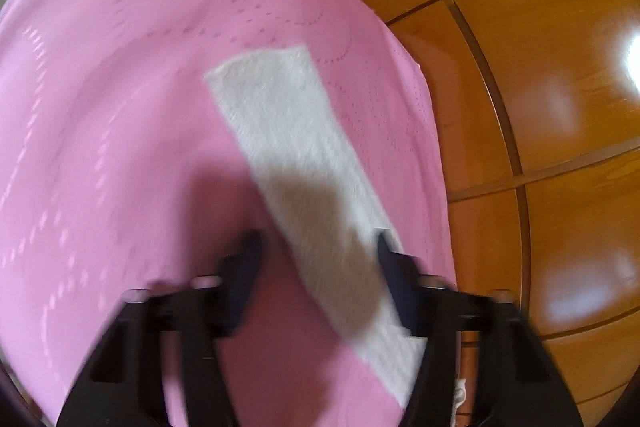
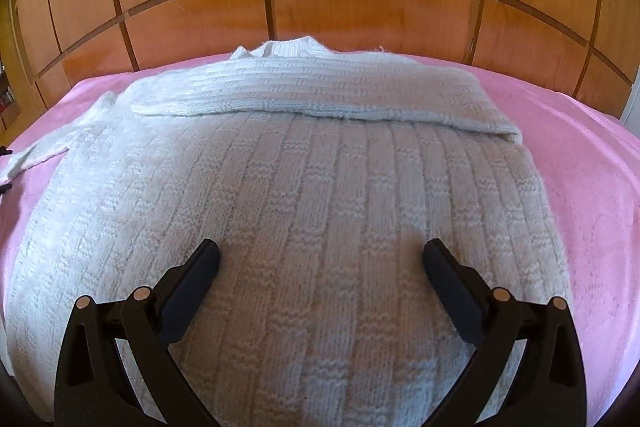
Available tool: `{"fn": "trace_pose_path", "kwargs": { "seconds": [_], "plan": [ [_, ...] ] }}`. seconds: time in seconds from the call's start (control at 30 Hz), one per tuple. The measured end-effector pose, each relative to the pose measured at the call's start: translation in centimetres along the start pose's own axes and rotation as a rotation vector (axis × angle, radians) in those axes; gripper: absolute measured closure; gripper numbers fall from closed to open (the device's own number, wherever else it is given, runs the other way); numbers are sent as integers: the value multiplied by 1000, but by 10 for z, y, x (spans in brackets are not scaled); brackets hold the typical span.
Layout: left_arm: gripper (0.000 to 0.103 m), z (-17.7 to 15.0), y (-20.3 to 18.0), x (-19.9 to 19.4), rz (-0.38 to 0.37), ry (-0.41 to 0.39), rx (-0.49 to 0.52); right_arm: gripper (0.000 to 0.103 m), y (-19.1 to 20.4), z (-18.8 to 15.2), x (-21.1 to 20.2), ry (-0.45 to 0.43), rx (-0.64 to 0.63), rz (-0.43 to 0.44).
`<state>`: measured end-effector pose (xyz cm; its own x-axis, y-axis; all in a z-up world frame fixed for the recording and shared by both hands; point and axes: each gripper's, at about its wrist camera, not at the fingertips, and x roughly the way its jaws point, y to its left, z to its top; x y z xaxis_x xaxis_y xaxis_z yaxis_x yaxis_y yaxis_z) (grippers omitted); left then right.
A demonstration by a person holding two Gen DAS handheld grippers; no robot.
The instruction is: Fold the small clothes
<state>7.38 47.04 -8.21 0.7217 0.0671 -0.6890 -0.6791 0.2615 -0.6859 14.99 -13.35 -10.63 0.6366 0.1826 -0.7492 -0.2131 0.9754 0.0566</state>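
A white knitted sweater (image 2: pixel 304 187) lies flat on a pink bedspread (image 2: pixel 592 163). One sleeve (image 2: pixel 320 95) is folded across its chest. The other sleeve (image 2: pixel 44 147) stretches out to the left. My right gripper (image 2: pixel 320 247) hovers open over the sweater's lower body, with nothing between its fingers. In the blurred left wrist view, a white sleeve (image 1: pixel 280 107) runs diagonally over the pink bedspread (image 1: pixel 100 107) and passes between the fingers of my left gripper (image 1: pixel 316 247). Its right finger (image 1: pixel 388 259) sits at the sleeve's edge. A strip of pink shows beside the left finger (image 1: pixel 248 259), so the jaws stand open around the sleeve.
Glossy wooden panelling (image 2: pixel 360 7) rises right behind the bed. In the left wrist view the wooden panelling (image 1: pixel 540 87) fills the right side, past the bedspread's edge. Pink bedspread shows on both sides of the sweater.
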Motion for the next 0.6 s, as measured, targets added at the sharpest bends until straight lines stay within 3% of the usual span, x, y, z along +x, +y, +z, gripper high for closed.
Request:
{"fn": "trace_pose_path", "kwargs": {
  "seconds": [0.1,0.17,0.27,0.5,0.6],
  "plan": [
    [96,3,-9,10,43,13,53,2,1,0,0,1,-3,-8],
    [97,-1,-22,8,29,5,106,2,1,0,1,2,-4,-12],
    [98,-15,-51,-5,-72,9,216,2,2,0,1,2,-4,-13],
    [103,-117,-150,-13,-264,120,557,2,1,0,0,-1,0,-9],
    [103,-185,-187,-9,-312,192,732,2,0,1,0,-2,1,-7]
  ]
}}
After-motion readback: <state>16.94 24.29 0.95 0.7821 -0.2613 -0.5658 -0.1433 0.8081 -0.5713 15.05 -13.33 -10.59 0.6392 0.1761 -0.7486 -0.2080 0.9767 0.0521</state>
